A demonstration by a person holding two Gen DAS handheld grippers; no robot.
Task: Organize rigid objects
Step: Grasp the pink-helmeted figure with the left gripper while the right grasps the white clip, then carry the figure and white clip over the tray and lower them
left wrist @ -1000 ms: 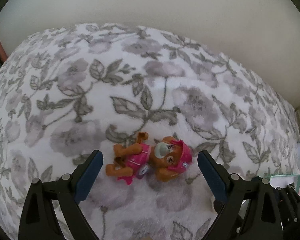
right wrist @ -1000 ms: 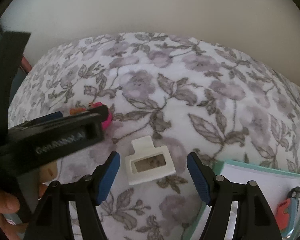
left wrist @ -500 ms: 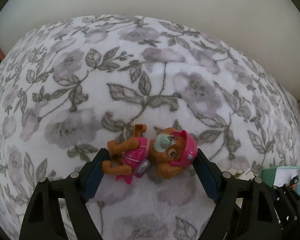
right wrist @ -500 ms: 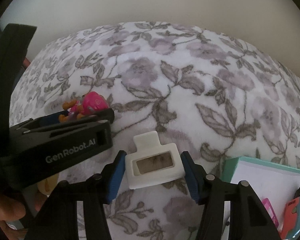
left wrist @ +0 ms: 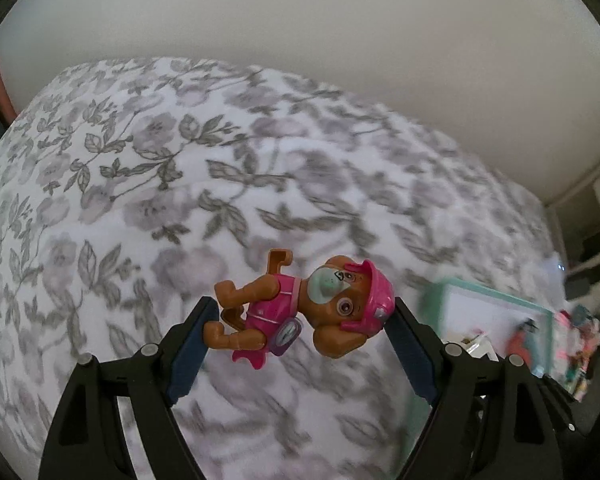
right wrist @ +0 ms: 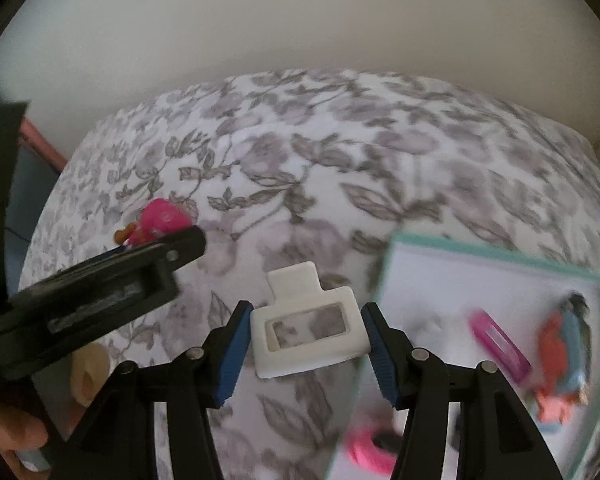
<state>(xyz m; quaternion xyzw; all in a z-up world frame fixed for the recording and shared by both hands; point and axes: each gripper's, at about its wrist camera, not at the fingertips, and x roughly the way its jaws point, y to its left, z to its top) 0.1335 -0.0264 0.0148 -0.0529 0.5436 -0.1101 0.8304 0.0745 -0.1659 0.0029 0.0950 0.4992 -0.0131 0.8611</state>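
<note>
Left wrist view, lower centre: left gripper (left wrist: 302, 324) pinches the toy pup figure (left wrist: 300, 312) end to end, one pad at the hind legs, the other against the pink cap. Figure lies sideways between the pads and looks clear of the floral blanket (left wrist: 140, 184); background is streaked. Lower right of that frame: teal-rimmed tray (left wrist: 496, 294), partly blurred.

Right wrist view, left edge: the left gripper's black body, the pup's pink cap showing just above it. Lower centre: right gripper (right wrist: 306, 344) clamps the white plastic frame piece (right wrist: 310, 330) across its long sides, tab pointing away from the camera. The tray rim (right wrist: 500, 254) fills the right half of the frame; a pink clip (right wrist: 500, 346) and a red-and-blue figure (right wrist: 564, 352) lie inside, a pink ring (right wrist: 370, 450) at bottom (too blurred to say whether it is in the tray).

Judgement: both pieces are in carry toward the tray.

To do well:
- Keep squeeze steady; the pup is held at rounded ends and may pivot or pop out.
- Bring grippers in one after the other (they are close already).
- Lower onto bare tray floor, away from the clip and figure, then spread the pads.
</note>
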